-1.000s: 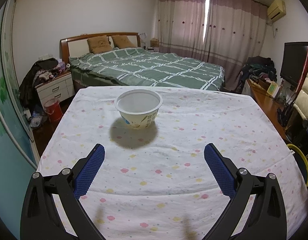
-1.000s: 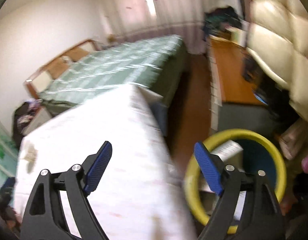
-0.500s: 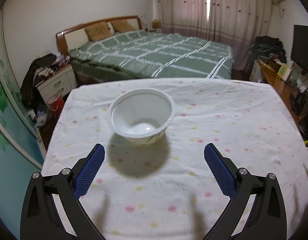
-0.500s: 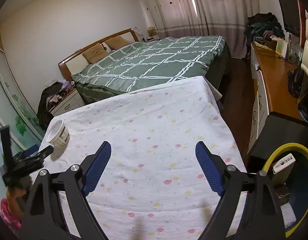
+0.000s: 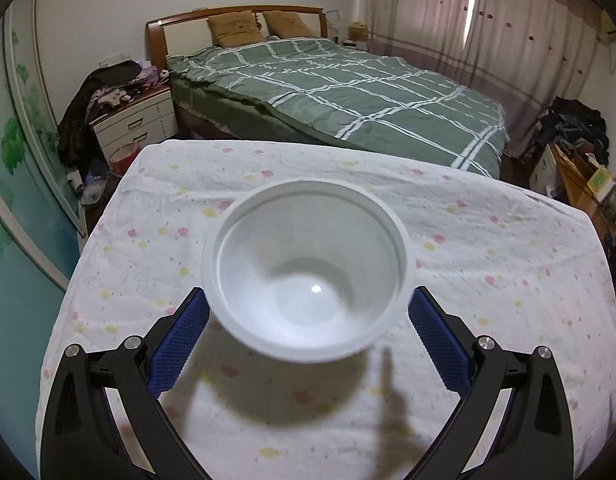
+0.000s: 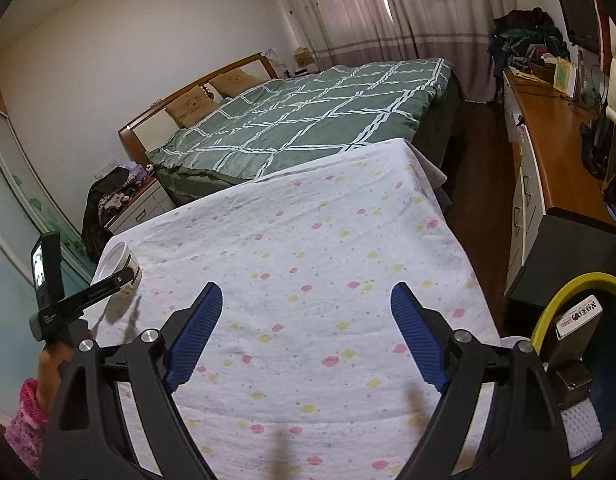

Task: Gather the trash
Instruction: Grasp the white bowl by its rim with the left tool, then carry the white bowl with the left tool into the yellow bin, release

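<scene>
Bowl [image 5: 306, 276] — between left gripper [image 5: 308, 322] fingers

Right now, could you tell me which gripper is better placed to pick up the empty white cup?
Left. The left gripper is open astride the white cup; the right gripper hangs open over bare tablecloth.

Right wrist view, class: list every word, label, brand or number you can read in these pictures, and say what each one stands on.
No text can be read for certain.
White carton in the yellow-rimmed bin: red and dark print, too small to read.
Paper cup on the flowered tablecloth: side print, too blurred.
Left gripper: lettering on its black arm, too small.
Cup interior in the left wrist view: no print.
</scene>
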A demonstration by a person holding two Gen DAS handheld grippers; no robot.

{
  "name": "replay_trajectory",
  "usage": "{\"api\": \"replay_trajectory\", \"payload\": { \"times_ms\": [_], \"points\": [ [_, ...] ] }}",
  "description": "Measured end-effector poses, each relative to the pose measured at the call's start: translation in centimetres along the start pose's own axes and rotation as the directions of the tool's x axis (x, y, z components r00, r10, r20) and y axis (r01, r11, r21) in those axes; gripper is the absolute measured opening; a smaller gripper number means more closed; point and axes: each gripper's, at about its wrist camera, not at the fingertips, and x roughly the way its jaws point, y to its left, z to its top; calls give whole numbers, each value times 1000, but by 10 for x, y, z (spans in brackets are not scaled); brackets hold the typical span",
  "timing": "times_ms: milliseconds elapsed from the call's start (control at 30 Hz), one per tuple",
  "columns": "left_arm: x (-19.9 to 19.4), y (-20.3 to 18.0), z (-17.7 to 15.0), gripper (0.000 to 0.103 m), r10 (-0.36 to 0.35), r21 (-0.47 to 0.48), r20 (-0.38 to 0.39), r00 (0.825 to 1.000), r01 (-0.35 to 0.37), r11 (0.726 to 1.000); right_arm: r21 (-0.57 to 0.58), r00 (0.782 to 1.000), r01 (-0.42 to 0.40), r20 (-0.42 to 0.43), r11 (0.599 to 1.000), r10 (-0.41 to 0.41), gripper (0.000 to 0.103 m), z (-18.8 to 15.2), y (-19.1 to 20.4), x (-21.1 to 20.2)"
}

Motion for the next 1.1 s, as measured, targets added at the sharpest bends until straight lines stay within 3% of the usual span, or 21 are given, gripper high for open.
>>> {"api": "replay_trajectory", "payload": {
  "times_ms": [200, 367, 600, 833, 1100],
  "points": [
    [13, 1, 9, 97, 14, -14, 0, 1000, -14, 1000, 8, 1000, -15, -3, 1000, 15, 82, 1, -1, -1],
    [22, 3, 17, 79, -3, -32, -11, 1000, 2, 999, 12, 1000, -21, -2, 1000, 21, 82, 1, -2, -2],
    [10, -1, 14, 79, 3, -21, 32, 999, -2, 1000, 18, 1000, -30, -1, 999, 30, 82, 2, -3, -4],
    [-40, -27, 0, 79, -41, 69, 94, 995, 35, 997, 16, 997, -20, 72, 1000, 19, 82, 8, -6, -40],
    [-117, -111, -35, 79, -209, 247, 136, 968, 172, 954, -25, 974, 151, 172, 988, -145, 82, -18, -37, -127]
  ]
}}
